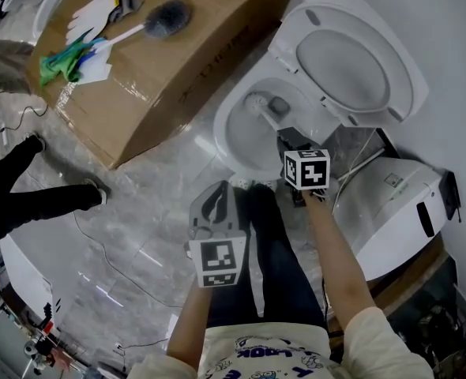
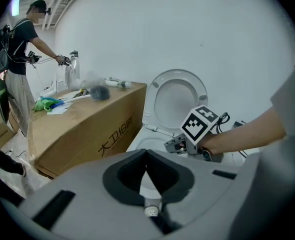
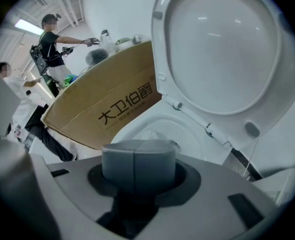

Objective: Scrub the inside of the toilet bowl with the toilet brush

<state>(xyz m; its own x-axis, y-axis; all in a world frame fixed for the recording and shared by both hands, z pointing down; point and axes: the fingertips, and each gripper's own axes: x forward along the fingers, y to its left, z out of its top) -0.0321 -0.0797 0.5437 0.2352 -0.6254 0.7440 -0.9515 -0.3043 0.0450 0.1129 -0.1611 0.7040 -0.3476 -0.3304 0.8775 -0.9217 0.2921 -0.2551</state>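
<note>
Head view, centre: white toilet bowl (image 1: 234, 136), lid (image 1: 351, 61) raised toward upper right of frame. Toilet brush (image 1: 257, 103) is inside the bowl. Its white head sits near the upper left inner wall, and the handle runs down-right to the R gripper (image 1: 287, 139).

R gripper: jaws closed on the brush handle, tips over the bowl's lower right rim. In the right gripper view the pads meet along a centre seam. The handle itself can't be made out there; a pale bit of brush head (image 3: 148, 133) shows just above the pads.

L gripper (image 1: 216, 192): lower centre of the head view, over the floor in front of the bowl, apart from it. In the left gripper view the jaw tips meet at the far end with a narrow V gap behind. Nothing is held.

Cardboard box (image 1: 178, 69), upper left of the head view, beside the bowl. On top: a dark-bristled brush (image 1: 167, 17), white gloves (image 1: 91, 13) and a green cloth (image 1: 59, 64).

Second white toilet unit (image 1: 399, 204) at right, lying tilted.

Bystander's legs (image 1: 28, 192) at left edge. Thin cable (image 1: 107, 263) on the floor, lower left.
</note>
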